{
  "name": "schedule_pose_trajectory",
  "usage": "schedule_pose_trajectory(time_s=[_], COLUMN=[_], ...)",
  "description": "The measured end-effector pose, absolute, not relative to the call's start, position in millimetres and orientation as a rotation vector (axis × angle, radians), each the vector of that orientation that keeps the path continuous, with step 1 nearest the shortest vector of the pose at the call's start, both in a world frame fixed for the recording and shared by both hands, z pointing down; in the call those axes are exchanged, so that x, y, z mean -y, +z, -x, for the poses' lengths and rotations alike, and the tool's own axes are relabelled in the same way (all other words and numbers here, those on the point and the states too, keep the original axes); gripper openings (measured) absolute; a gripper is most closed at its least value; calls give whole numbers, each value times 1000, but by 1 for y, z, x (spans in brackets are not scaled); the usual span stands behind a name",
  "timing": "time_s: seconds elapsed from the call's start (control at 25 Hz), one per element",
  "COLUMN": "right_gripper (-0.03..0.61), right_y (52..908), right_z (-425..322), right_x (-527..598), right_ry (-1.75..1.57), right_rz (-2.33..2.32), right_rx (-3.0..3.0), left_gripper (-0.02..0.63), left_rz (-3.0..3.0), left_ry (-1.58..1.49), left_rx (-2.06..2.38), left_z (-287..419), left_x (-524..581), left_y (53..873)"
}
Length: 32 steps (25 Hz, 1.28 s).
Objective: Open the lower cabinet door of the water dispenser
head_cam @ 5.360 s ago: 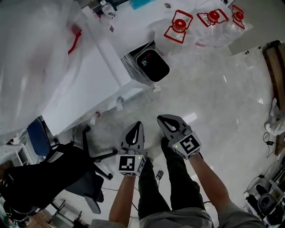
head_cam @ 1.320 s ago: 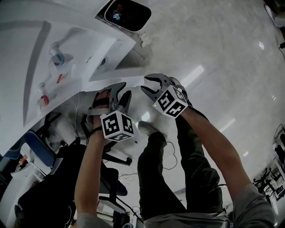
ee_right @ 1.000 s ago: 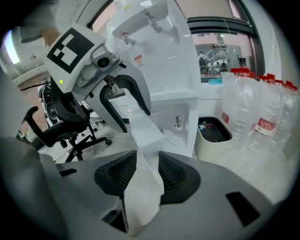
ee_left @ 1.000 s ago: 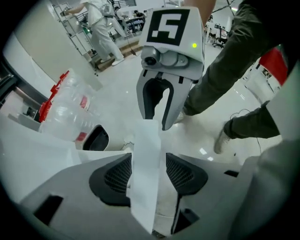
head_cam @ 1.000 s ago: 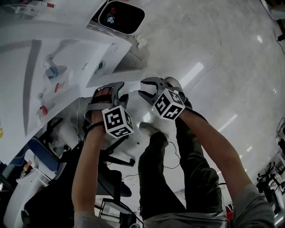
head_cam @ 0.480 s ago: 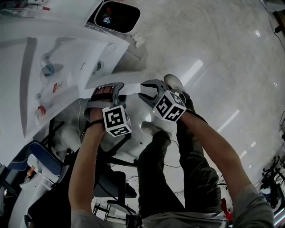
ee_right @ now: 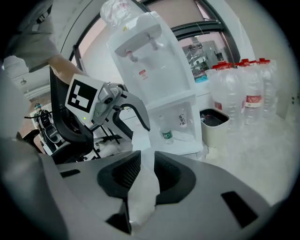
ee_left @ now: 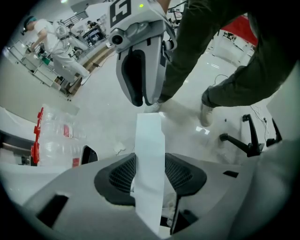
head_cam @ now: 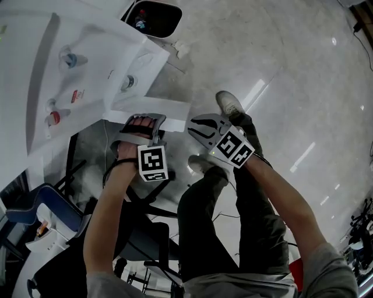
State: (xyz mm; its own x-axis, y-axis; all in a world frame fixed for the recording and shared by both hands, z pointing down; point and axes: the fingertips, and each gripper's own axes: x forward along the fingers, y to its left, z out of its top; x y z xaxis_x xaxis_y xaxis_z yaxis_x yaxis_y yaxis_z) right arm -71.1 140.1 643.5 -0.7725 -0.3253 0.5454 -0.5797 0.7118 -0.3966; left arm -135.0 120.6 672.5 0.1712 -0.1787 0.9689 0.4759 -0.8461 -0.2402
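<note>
Dispenser (head_cam: 87, 64) w/ lower door (head_cam: 175, 110) open; L gripper (head_cam: 141, 124) jaws pinch its edge, R gripper (head_cam: 196, 124) at its 3 o'clock, jaws just closing on it too

The water dispenser (head_cam: 87, 64) runs off the head view's top and left edges, and the dark waste bin (head_cam: 157, 14) is cut by the top edge. The left gripper (head_cam: 141, 118), clamped on the cabinet door (head_cam: 175, 110), covers part of its edge. In the right gripper view the dispenser's top bottle (ee_right: 117, 11) is cropped, and print on the small bottles (ee_right: 168, 133) in the lower compartment is too small to read. In the left gripper view a far person in white (ee_left: 51, 35) is too small for detail.
</note>
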Motion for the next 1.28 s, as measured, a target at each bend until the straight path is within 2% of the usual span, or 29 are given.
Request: schedule_pose_trajectory(time_s=[0.24, 0.56, 1.28], right_gripper=[51, 19, 12], right_y=[635, 626, 613], right_z=[87, 139, 232], right_x=[-178, -219, -264], right_ry=[815, 888, 974], right_rz=[-755, -784, -652], right_rx=[2496, 2533, 2589], left_gripper=[198, 198, 196], left_rz=[1846, 1728, 1508], left_ry=[-1640, -1559, -1354], left_rx=[405, 558, 833], left_z=[160, 191, 276], left_x=[-155, -186, -232], left_y=[671, 672, 676])
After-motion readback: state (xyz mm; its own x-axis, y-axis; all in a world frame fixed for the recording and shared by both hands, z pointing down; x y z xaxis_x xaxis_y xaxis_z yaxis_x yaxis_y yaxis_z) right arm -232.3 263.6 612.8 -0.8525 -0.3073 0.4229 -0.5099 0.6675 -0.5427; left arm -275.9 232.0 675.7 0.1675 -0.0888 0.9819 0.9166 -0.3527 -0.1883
